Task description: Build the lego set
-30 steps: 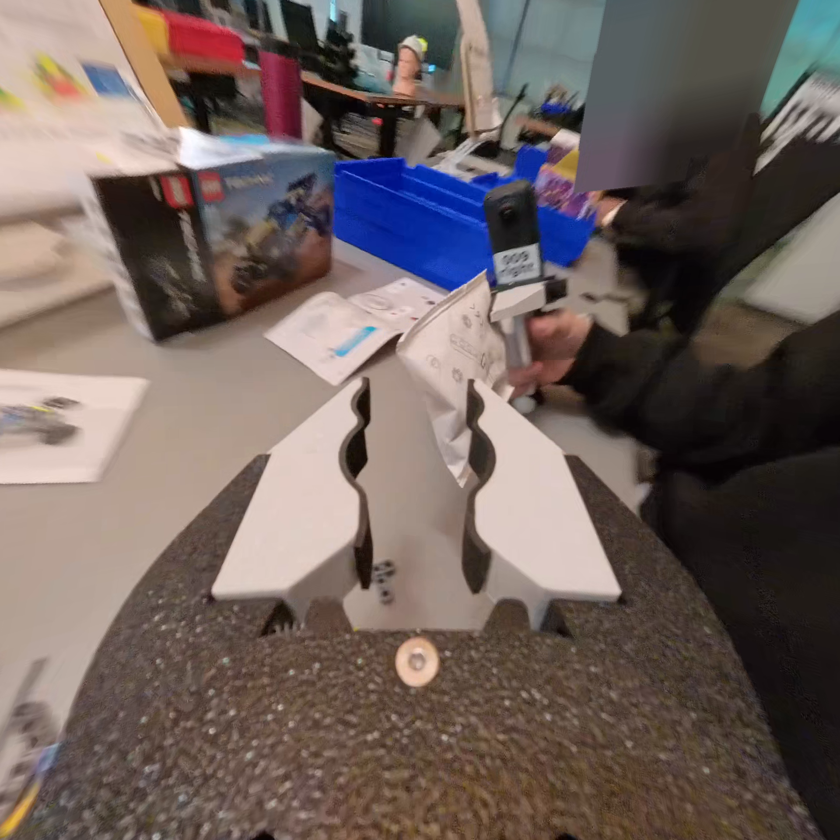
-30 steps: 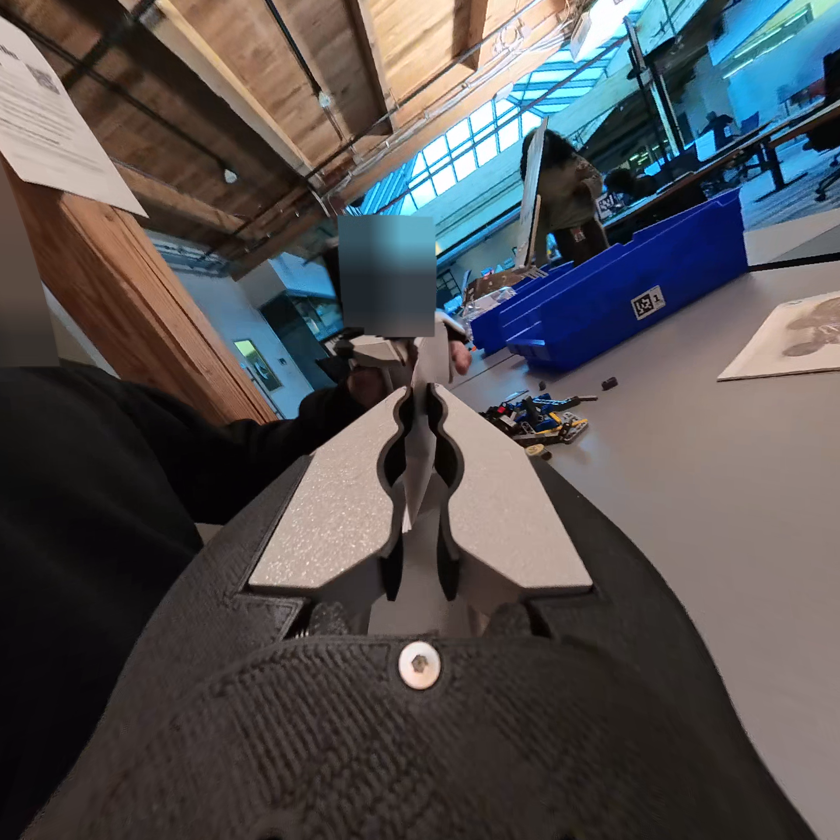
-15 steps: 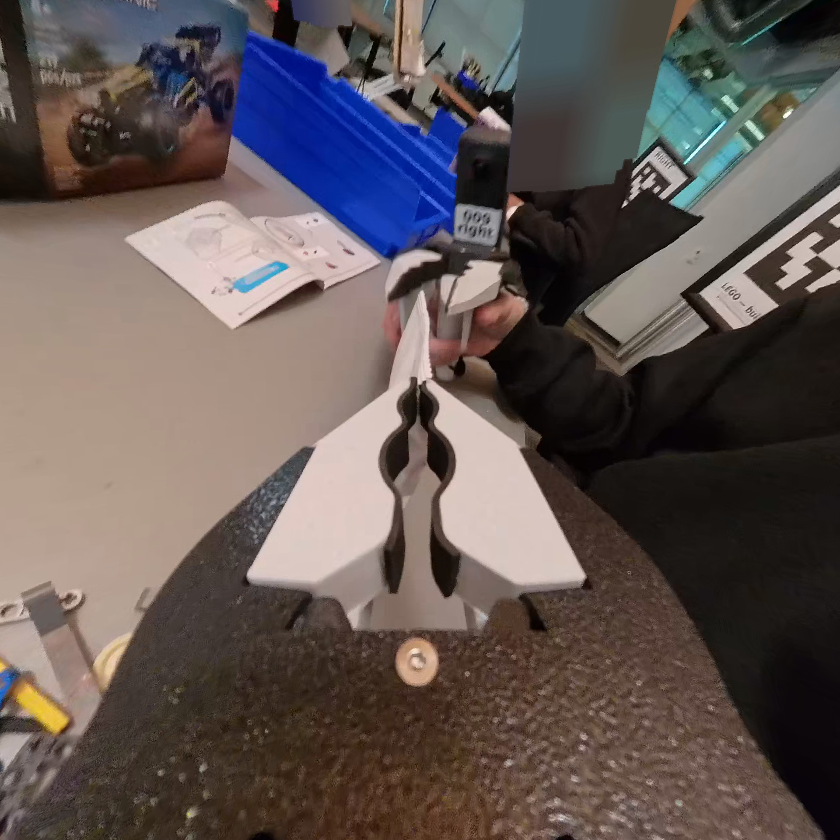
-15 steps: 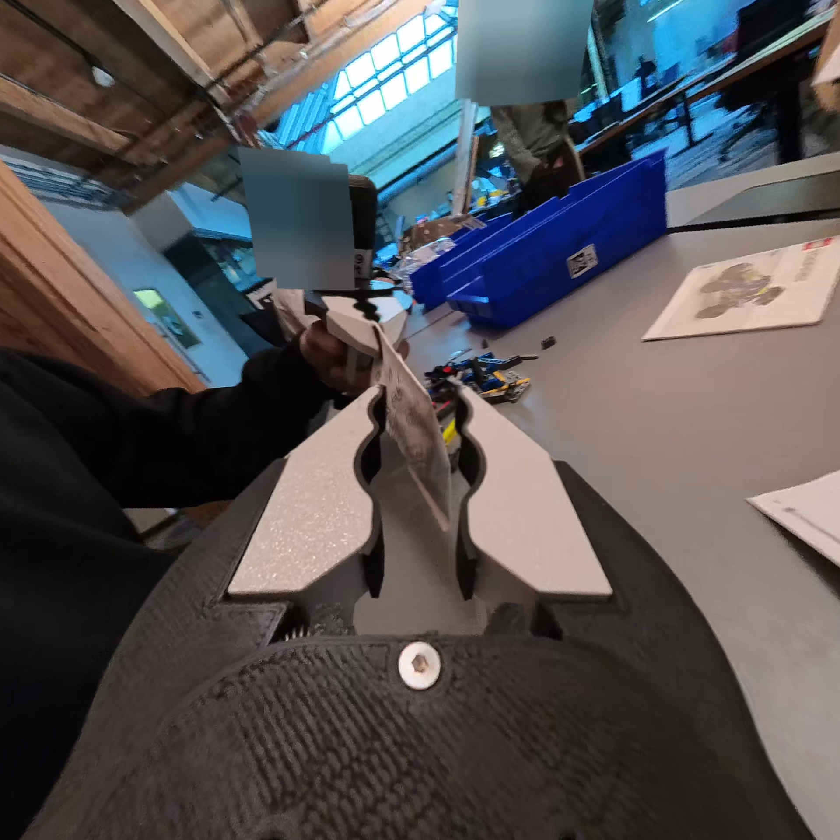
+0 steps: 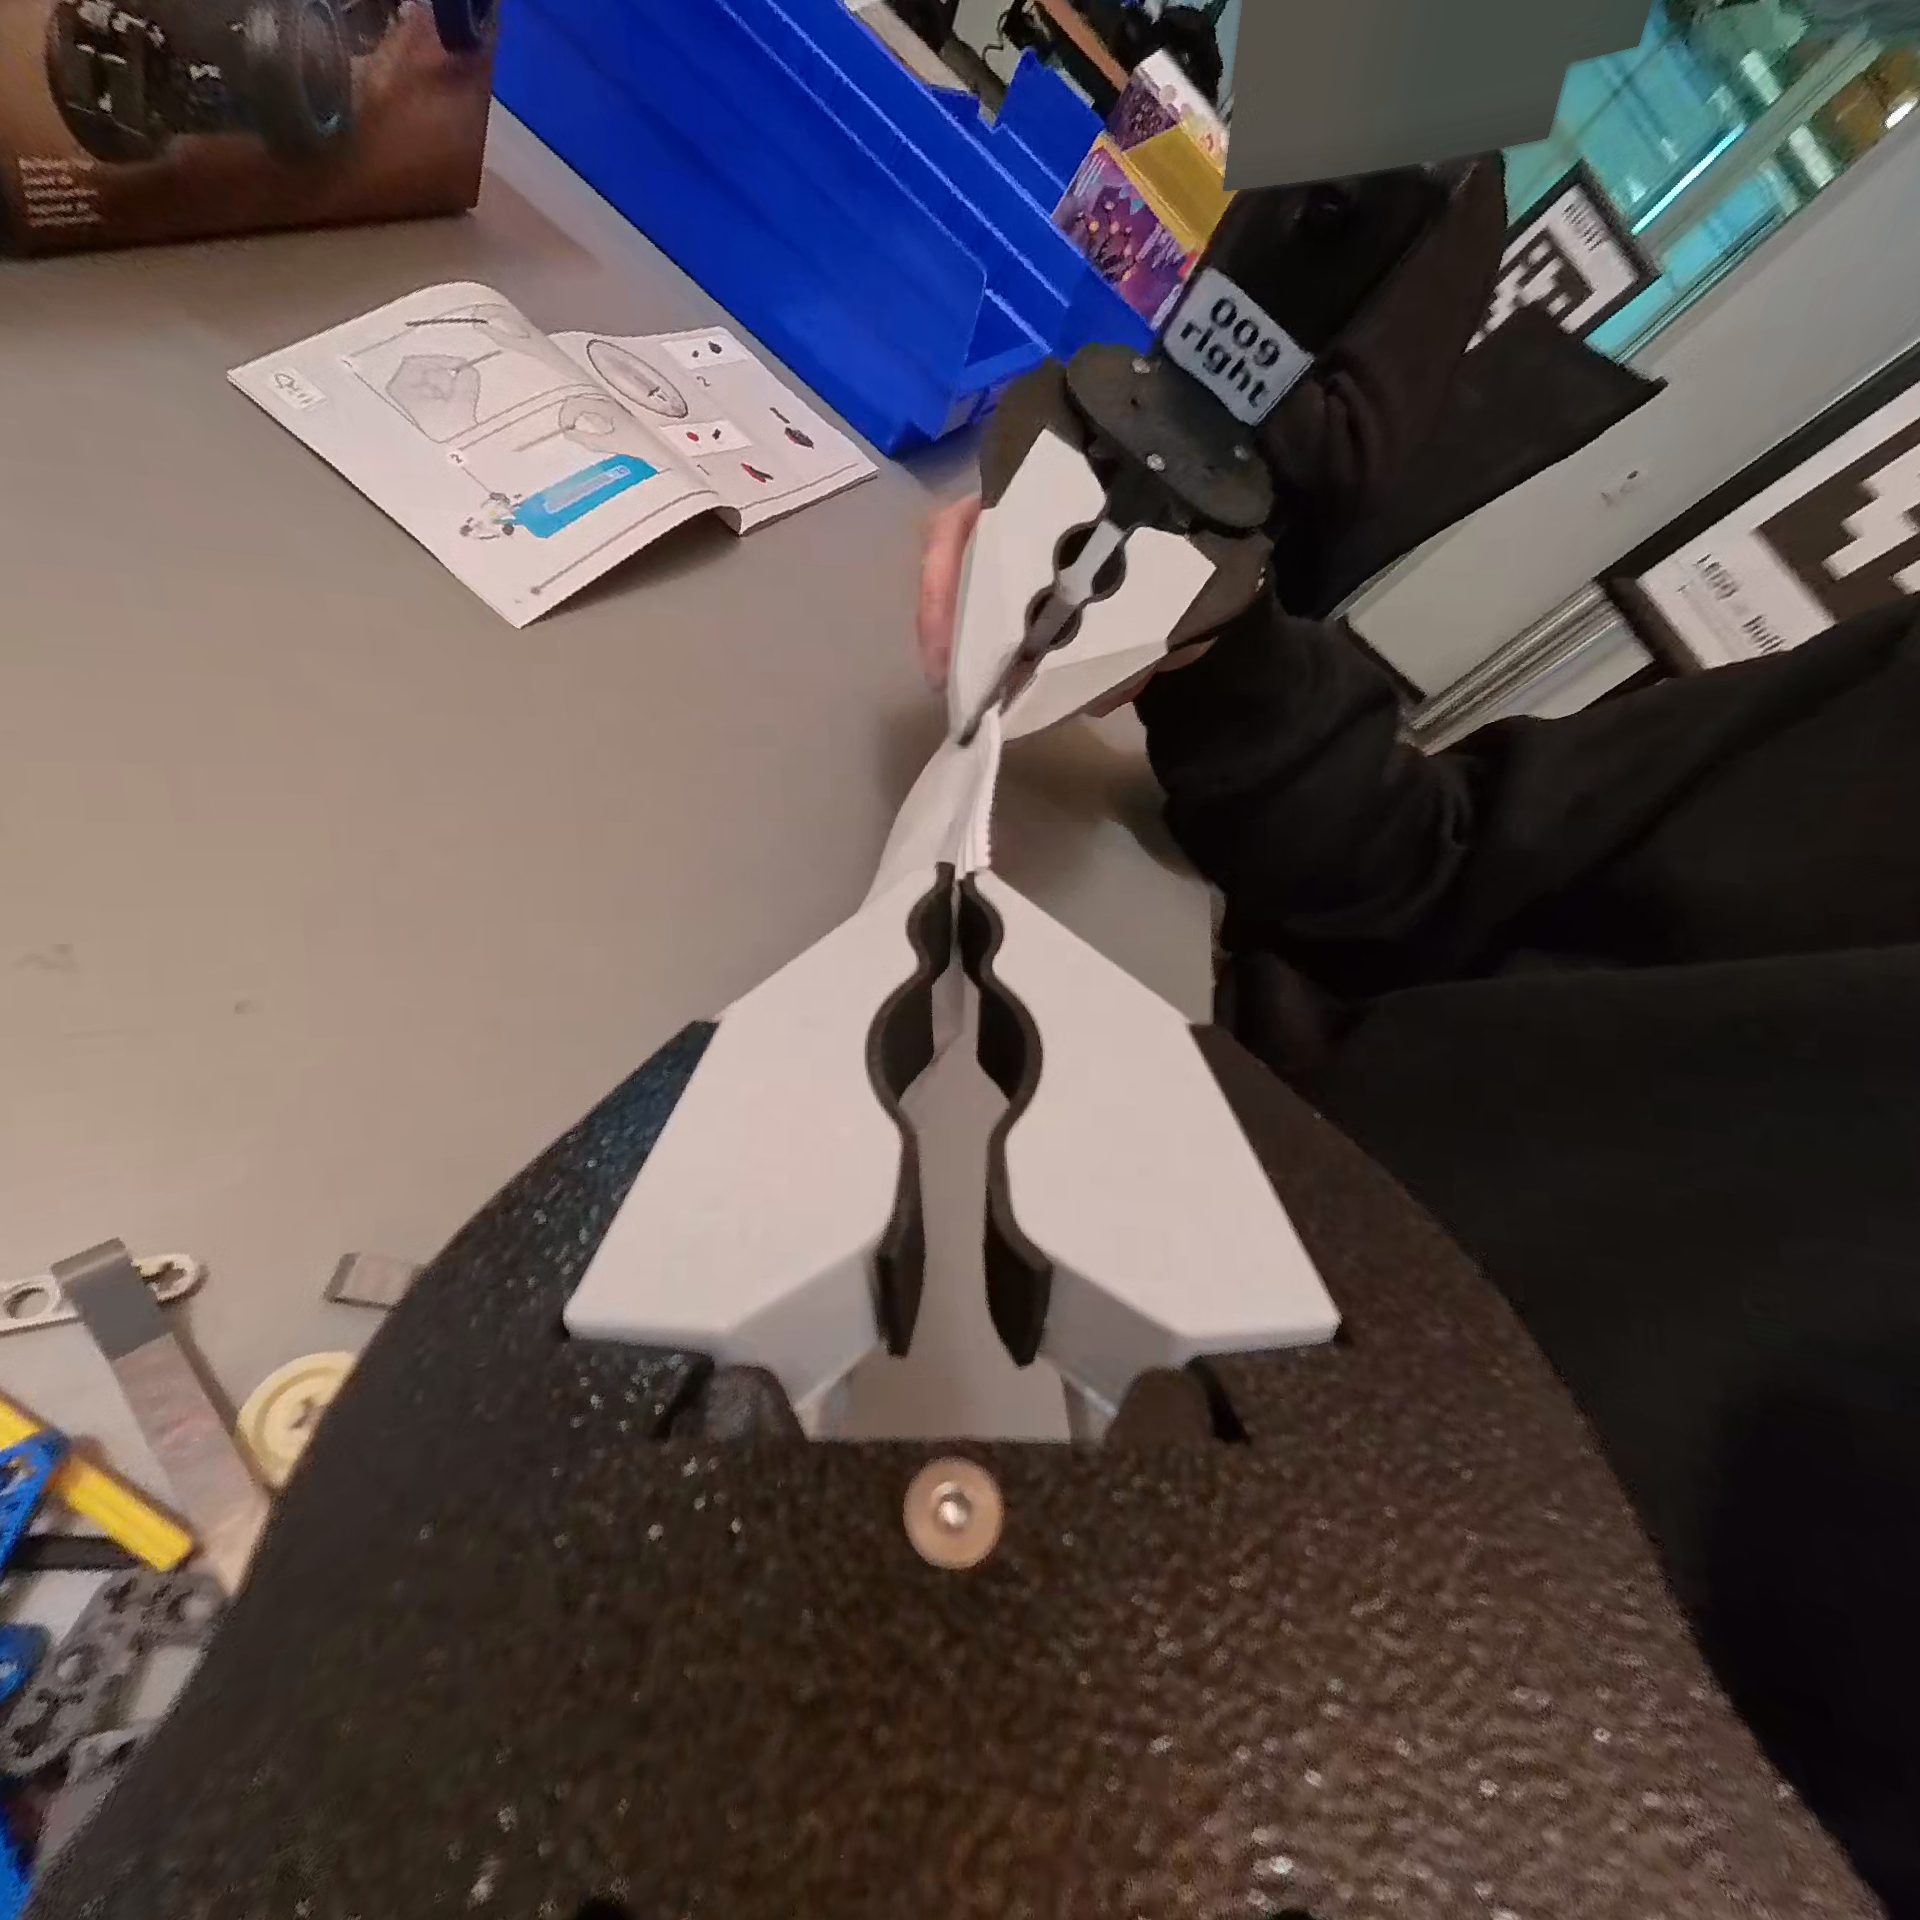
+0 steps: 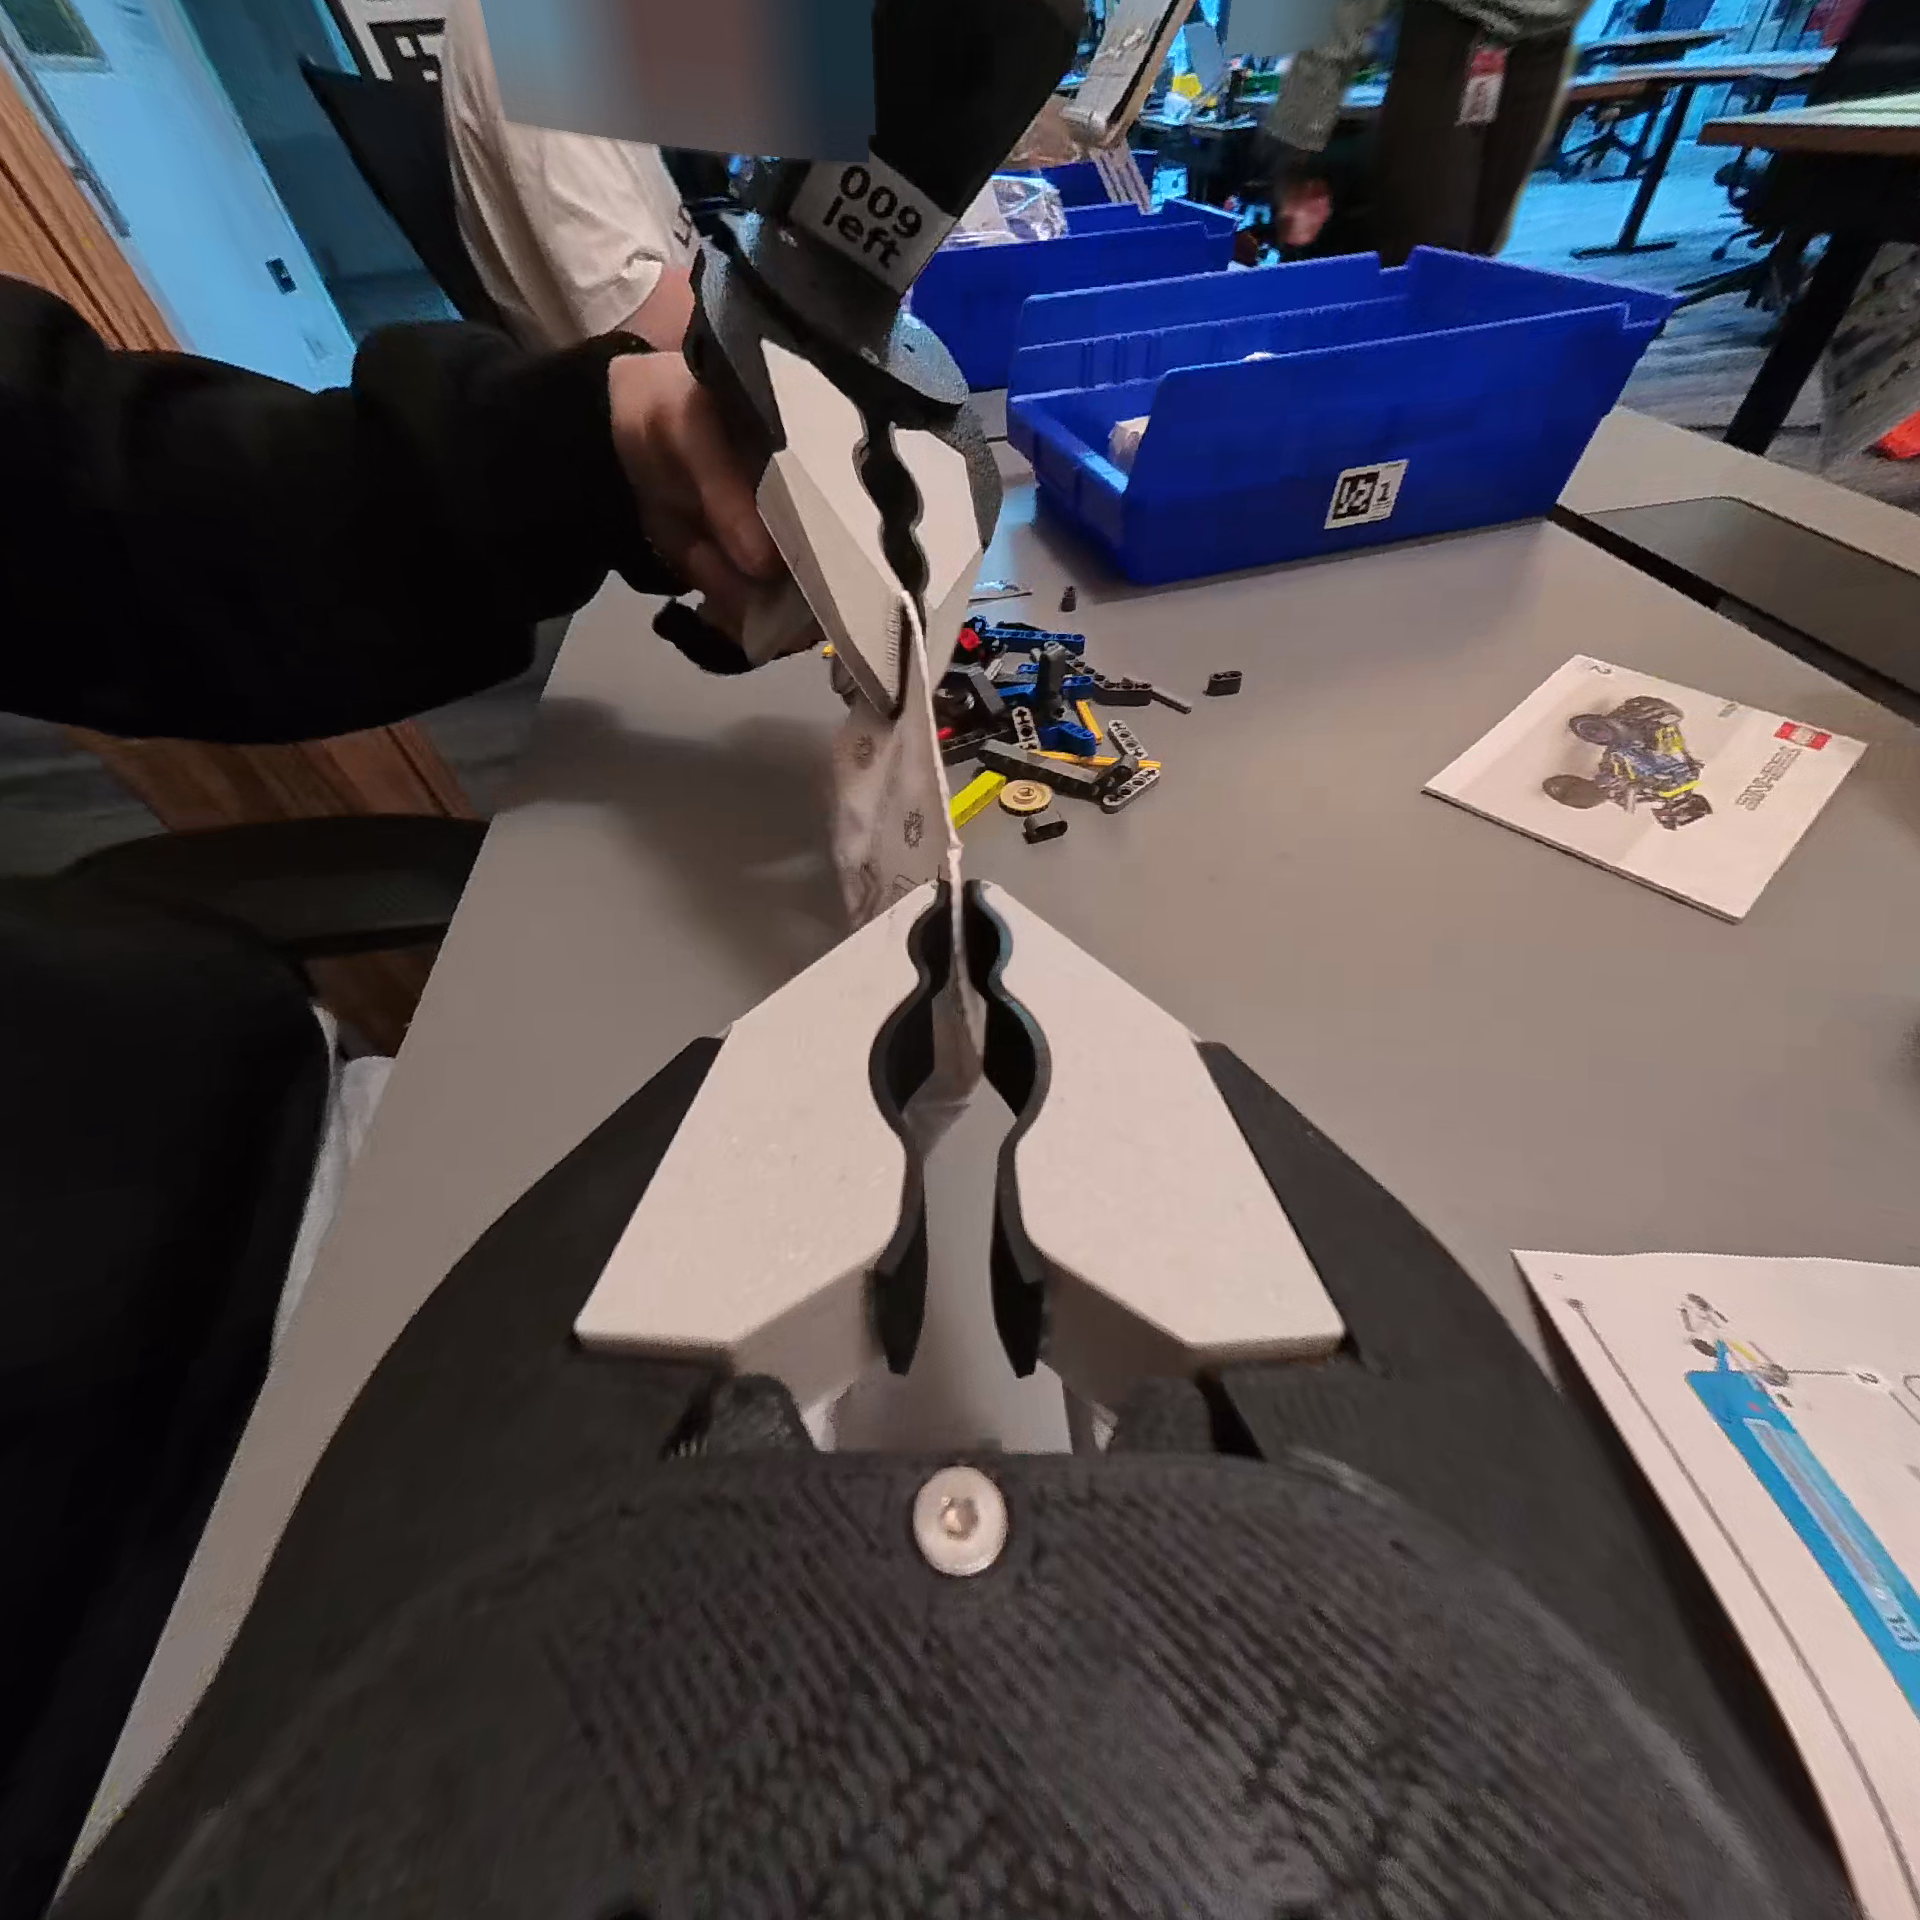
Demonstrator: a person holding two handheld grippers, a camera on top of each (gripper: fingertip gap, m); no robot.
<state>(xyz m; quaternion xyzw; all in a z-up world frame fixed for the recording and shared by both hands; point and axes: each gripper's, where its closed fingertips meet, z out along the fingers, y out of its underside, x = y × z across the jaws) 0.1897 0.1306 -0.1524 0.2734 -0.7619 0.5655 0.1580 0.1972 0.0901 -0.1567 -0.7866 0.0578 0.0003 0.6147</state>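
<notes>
A white paper parts bag (image 5: 948, 821) hangs between my two grippers above the grey table (image 5: 416, 883). My left gripper (image 5: 958, 883) is shut on one edge of the bag. My right gripper (image 6: 954, 888) is shut on the opposite edge of the bag (image 6: 894, 821). The two grippers face each other, tips a short way apart, with the bag stretched between them. The right gripper also shows in the left wrist view (image 5: 987, 717), the left gripper in the right wrist view (image 6: 904, 665). A pile of loose blue, black and yellow lego parts (image 6: 1049, 727) lies on the table behind the bag.
Blue bins (image 6: 1299, 416) stand along the table's far side. An open instruction booklet (image 5: 561, 436) and the set's box (image 5: 239, 104) lie beyond the left gripper. A closed booklet (image 6: 1652, 779) lies to the right. More parts (image 5: 104, 1455) lie at lower left. My hands' fingertips stand some 5 cm from each other.
My left gripper closed on the bag that my right gripper first held alone. My right gripper opened, then shut on the bag's other edge. Both views have tilted down toward the table.
</notes>
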